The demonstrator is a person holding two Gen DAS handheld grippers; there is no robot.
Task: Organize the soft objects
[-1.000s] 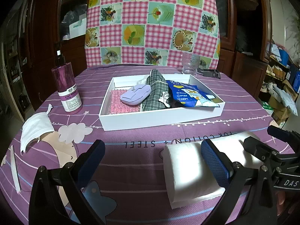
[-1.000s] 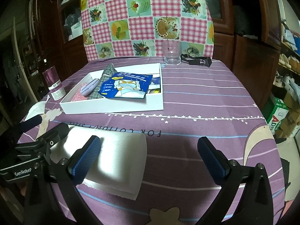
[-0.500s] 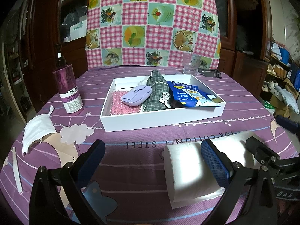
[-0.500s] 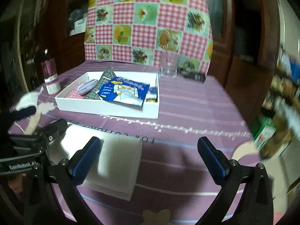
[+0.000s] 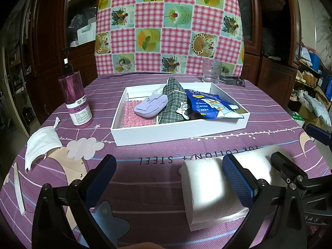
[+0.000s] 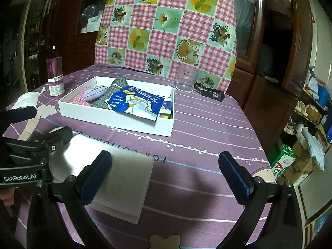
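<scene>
- While both tools are hovering low over the purple striped tablecloth (image 5: 145, 186), the right wrist view is showing a settled, sharp scene after its blurred swing half a second ago, so a pick-up is probably starting.
- Nothing on the table is shifting: the white folded tissue stack (image 5: 213, 191) is lying where it was, still outside the white rectangular tray (image 5: 178, 132).
- Left gripper (image 5: 169, 174) is hanging spread wide and empty, its right pad lying over the tissue's top edge in its own view.
- Right gripper (image 6: 166, 166) is likewise spread and empty, the tissue sitting by its left pad.
- A white face mask (image 5: 41, 143) is waiting well to the left.
</scene>
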